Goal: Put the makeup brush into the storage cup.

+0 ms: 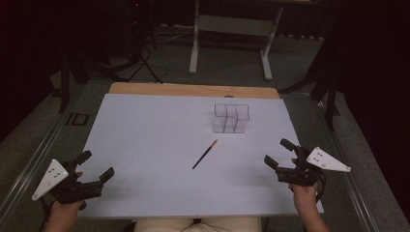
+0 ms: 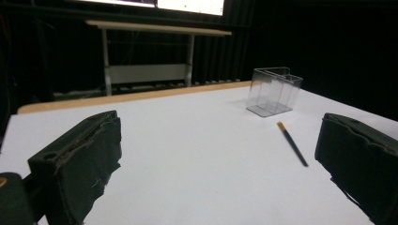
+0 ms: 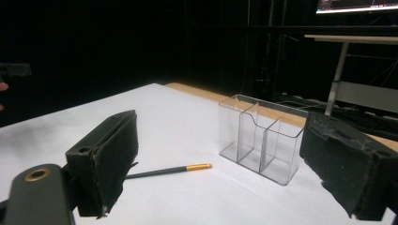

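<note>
A black pencil [image 1: 205, 154] with a gold end lies flat near the middle of the white table [image 1: 145, 145]. Beyond it stands a clear plastic holder [image 1: 231, 118] with several compartments. My left gripper [image 1: 97, 166] rests at the front left corner, jaws wide apart with nothing between them. At the front right, my right gripper [image 1: 280, 152] is likewise open and holds nothing. The left gripper view has the pencil [image 2: 292, 144] and the holder [image 2: 274, 91] ahead to the right. In the right gripper view the pencil [image 3: 169, 170] lies between the jaws, farther off, with the holder [image 3: 260, 138] to its right.
A wooden strip [image 1: 193, 90] runs along the table's far edge. Behind it stands a white-legged frame [image 1: 232, 34] on the floor, with dark curtains on both sides. A metal rail [image 1: 348, 174] runs along the right of the table.
</note>
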### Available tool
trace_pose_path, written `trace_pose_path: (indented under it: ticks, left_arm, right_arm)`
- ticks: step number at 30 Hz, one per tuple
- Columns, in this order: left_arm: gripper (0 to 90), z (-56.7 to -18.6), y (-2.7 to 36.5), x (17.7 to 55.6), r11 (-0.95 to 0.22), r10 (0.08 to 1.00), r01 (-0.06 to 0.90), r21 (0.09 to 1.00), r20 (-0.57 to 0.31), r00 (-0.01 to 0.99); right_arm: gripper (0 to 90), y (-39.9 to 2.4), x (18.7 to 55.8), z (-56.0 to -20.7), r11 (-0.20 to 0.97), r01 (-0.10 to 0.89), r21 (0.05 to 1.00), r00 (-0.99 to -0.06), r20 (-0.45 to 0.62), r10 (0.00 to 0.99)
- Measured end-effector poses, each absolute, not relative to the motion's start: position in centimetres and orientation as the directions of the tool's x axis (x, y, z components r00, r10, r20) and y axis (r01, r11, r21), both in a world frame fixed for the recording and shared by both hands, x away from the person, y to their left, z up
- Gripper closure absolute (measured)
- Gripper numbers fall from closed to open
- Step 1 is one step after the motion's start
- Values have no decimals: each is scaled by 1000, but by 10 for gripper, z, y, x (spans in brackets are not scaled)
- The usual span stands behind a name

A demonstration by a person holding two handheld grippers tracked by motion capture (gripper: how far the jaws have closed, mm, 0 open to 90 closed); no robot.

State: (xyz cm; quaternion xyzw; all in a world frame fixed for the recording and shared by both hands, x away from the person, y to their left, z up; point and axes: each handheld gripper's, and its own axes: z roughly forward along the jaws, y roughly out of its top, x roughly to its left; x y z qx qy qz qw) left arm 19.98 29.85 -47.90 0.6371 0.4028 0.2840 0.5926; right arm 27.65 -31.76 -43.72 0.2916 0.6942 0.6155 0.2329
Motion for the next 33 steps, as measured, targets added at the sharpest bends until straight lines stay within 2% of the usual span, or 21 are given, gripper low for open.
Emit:
trace_pose_path:
  ticks: [3, 5, 12, 18, 33]
  left_arm:
    - [19, -473, 297, 199, 23, 847, 222, 975, -138, 513]
    - [20, -464, 291, 197, -15, 864, 252, 968, -114, 490]
    - [20, -448, 284, 197, -39, 833, 270, 962, -118, 541]
    - [21, -436, 270, 206, -91, 795, 326, 941, -128, 593]
    - [23, -413, 246, 232, -158, 774, 377, 913, -122, 621]
  right_arm:
    - [118, -316, 274, -435, 80, 110, 991, -719, 24, 694]
    - [118, -314, 273, -434, 87, 103, 991, -721, 13, 693]
    - [118, -312, 272, -434, 99, 103, 990, -721, 6, 693]
    - [118, -309, 274, -435, 99, 99, 990, -723, 3, 691]
    - [118, -306, 274, -435, 104, 99, 990, -729, 2, 684]
